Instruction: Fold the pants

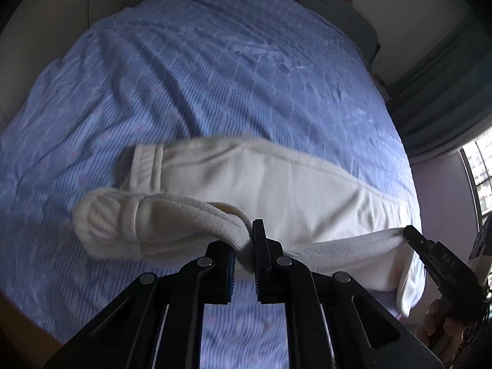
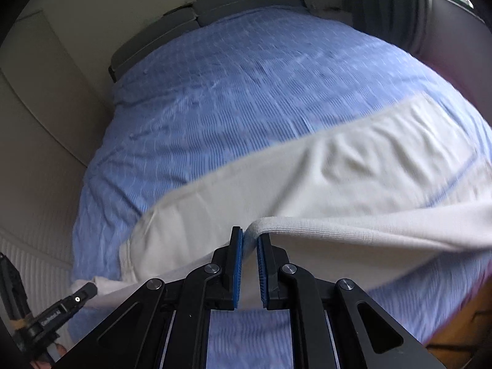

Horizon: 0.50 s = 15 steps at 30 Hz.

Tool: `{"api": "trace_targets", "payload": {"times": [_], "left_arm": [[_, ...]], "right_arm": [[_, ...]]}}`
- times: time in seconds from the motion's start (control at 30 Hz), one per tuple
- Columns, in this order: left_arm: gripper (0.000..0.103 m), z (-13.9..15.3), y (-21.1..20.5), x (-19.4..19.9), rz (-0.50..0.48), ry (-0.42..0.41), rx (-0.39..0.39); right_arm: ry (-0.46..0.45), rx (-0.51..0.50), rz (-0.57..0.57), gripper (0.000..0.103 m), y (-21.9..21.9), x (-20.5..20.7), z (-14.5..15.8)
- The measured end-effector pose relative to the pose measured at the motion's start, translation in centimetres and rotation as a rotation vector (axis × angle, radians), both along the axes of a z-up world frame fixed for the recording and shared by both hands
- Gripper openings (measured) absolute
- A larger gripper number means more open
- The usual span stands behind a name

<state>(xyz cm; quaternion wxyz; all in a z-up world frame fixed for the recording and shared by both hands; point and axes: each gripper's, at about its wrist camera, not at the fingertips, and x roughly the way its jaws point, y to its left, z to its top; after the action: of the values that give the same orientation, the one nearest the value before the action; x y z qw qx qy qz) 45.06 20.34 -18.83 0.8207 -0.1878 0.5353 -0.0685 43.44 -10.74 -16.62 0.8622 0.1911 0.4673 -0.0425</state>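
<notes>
Cream-white pants hang lifted over a bed with a blue striped cover. My left gripper is shut on a thick ribbed edge of the pants, near the cuffed ends that droop to its left. My right gripper is shut on another ribbed edge of the same cloth. The fabric stretches between both grippers. In the left wrist view the right gripper shows at the right, pinching the cloth. The left gripper appears at the lower left of the right wrist view.
A grey headboard and pale wall stand at the bed's far end. Curtains and a bright window are on the right. A wooden bed edge shows low right. A person's hand grips the right tool.
</notes>
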Motion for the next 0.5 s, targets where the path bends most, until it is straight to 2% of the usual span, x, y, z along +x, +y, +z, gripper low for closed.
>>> {"api": "trace_targets", "payload": {"times": [0.1, 0.23, 0.5], "left_arm": [[0.012, -1.0, 0.0, 3.4, 0.023, 0.022, 0.005], [0.012, -3.5, 0.3, 7.5, 0.060, 0.095, -0.003], [0.012, -9.1, 0.1, 13.4, 0.071, 0.209, 0.078]], "right_arm": [[0.016, 0.007, 0.019, 0.011, -0.2, 3.8, -1.0], [0.062, -0.014, 0.049, 0.011, 0.1, 8.4, -3.4], [0.212, 0.010, 0.091, 0.011, 0.5, 16.2, -9.9]]}}
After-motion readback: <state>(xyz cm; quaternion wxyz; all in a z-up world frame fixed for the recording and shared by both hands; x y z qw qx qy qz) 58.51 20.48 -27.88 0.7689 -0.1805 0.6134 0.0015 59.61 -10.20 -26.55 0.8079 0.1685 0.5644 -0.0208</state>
